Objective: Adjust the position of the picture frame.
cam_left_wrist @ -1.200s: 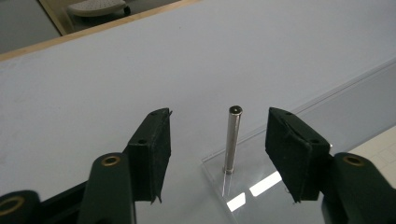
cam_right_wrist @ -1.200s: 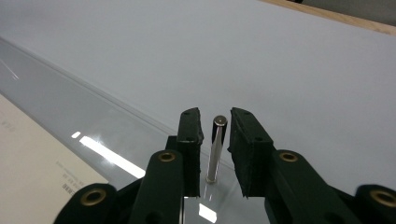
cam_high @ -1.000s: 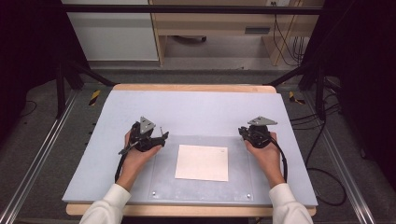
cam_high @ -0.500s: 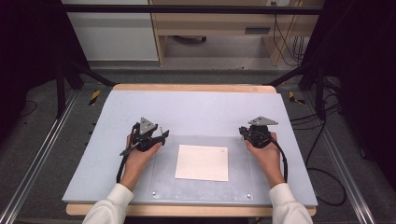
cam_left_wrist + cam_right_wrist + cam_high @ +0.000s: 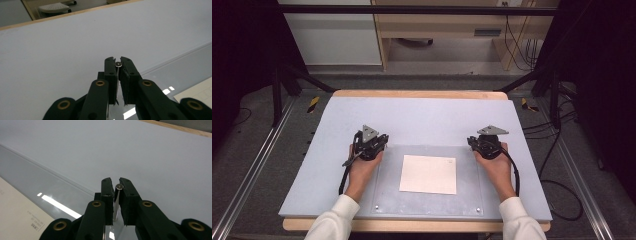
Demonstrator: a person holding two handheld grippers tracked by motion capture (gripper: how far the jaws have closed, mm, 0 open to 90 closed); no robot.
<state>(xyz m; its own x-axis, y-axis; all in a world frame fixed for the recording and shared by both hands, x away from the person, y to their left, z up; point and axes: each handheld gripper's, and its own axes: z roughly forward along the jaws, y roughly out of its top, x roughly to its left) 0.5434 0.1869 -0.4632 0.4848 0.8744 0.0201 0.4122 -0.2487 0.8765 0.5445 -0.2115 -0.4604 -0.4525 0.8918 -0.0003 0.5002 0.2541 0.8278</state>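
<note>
Grippers first: I am keeping the left gripper point(image 5: 382, 138), whose jaws have just been closing on nothing, and the right gripper point(image 5: 473, 141) both clenched and empty. White paper sheet point(image 5: 428, 173) is lying flat between them under the clear plate point(image 5: 387, 200), at my left's four o'clock and right's eight, about equally near.

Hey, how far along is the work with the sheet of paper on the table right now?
Done: nothing visible yet; the white sheet of paper lies flat and untouched under the clear panel.

In hand: nothing. The left gripper, whose jaws have just been closing, and the right gripper are both shut and empty, resting either side of the sheet.

Left: any handling of the sheet, as far as I can judge.
</note>
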